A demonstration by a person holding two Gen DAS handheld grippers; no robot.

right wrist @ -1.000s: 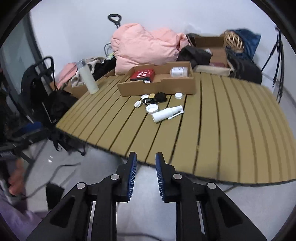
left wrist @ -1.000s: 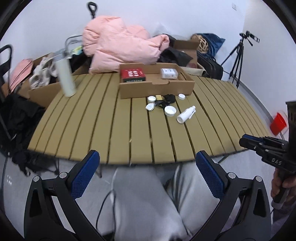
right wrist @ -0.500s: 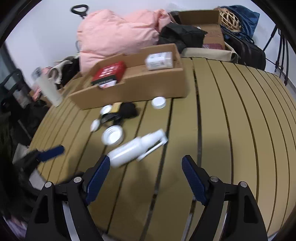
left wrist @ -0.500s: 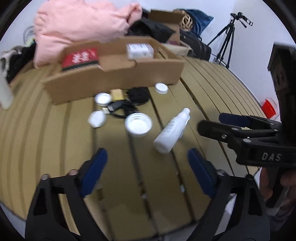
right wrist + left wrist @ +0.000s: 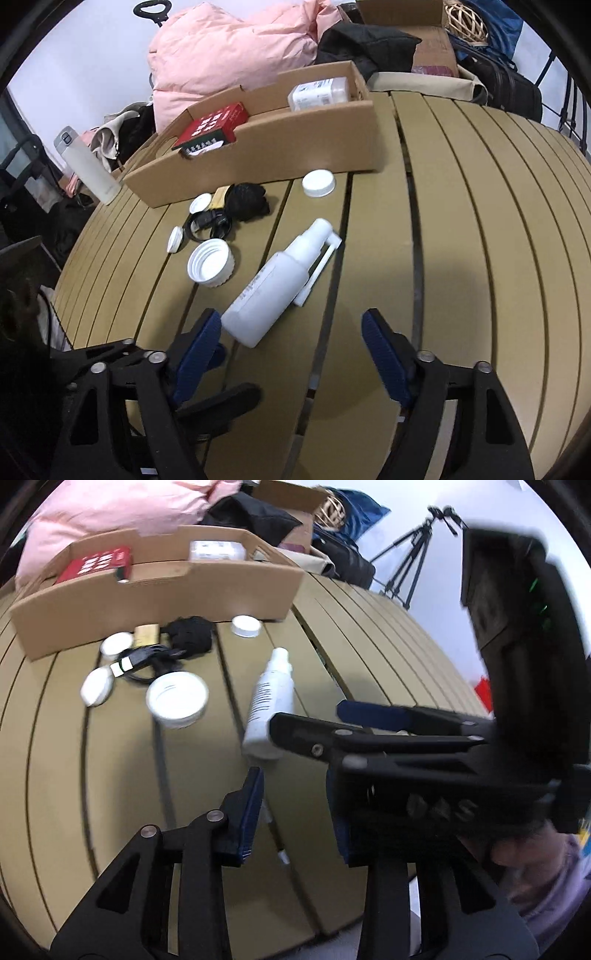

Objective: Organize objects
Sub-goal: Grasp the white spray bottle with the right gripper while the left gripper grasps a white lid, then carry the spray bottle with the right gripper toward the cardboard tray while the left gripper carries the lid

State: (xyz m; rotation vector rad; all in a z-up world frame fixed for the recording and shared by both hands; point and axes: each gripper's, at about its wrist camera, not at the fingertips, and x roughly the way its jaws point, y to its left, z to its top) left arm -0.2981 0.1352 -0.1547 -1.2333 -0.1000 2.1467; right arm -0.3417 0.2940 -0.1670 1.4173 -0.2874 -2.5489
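Observation:
A white spray bottle (image 5: 275, 282) lies on its side on the slatted wooden table (image 5: 480, 221); it also shows in the left wrist view (image 5: 271, 698). My right gripper (image 5: 291, 347) is open, its fingers just short of the bottle's base on either side. My left gripper (image 5: 295, 812) is open and empty, just behind the bottle's base, with the right gripper crossing in front of it. A large white lid (image 5: 211, 263), small white caps (image 5: 318, 183), a black cable (image 5: 207, 223) and a black bundle (image 5: 246, 201) lie before a cardboard tray (image 5: 258, 147).
The tray holds a red box (image 5: 212, 129) and a white container (image 5: 319, 94). A frosted tumbler (image 5: 86, 166) stands at the table's left edge. Pink bedding (image 5: 236, 55), bags and boxes are piled behind. A tripod (image 5: 413, 565) stands at the right.
Both grippers have moved forward over the table and closed in on the spray bottle. The left gripper's jaws have narrowed. The right gripper, shut a second ago, has opened wide.

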